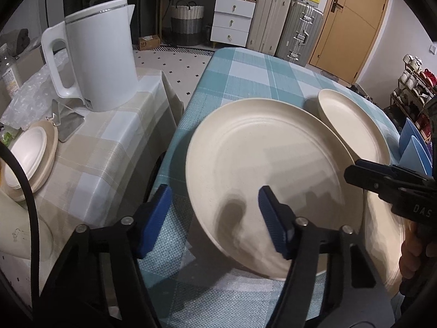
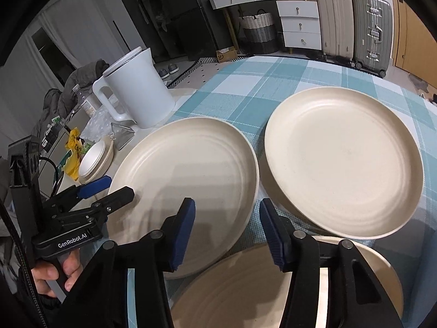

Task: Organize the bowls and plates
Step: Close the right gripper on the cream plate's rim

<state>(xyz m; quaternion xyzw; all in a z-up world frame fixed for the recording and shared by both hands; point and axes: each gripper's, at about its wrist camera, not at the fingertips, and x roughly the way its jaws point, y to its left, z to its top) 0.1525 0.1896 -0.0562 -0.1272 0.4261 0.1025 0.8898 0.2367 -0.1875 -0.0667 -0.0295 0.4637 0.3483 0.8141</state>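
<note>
Three cream plates lie on the teal checked tablecloth. The left plate point(image 2: 185, 175) point(image 1: 273, 169) has its near-left rim between the open jaws of my left gripper point(image 1: 215, 216) point(image 2: 109, 186); whether the pads touch it I cannot tell. The far right plate point(image 2: 344, 158) point(image 1: 355, 125) rests partly on another plate. A third plate point(image 2: 235, 287) lies below my right gripper point(image 2: 228, 232), which is open and hovers over the right rim of the left plate. A small stack of cream bowls on a plate point(image 1: 30, 158) point(image 2: 95, 158) sits on the beige side table.
A white electric kettle point(image 1: 101, 54) point(image 2: 136, 95) stands on the beige checked side table, with a clear stand point(image 1: 68, 120) and plastic wrap beside it. Blue items point(image 1: 415, 147) stand at the table's right edge. Suitcases, drawers and a basket stand behind.
</note>
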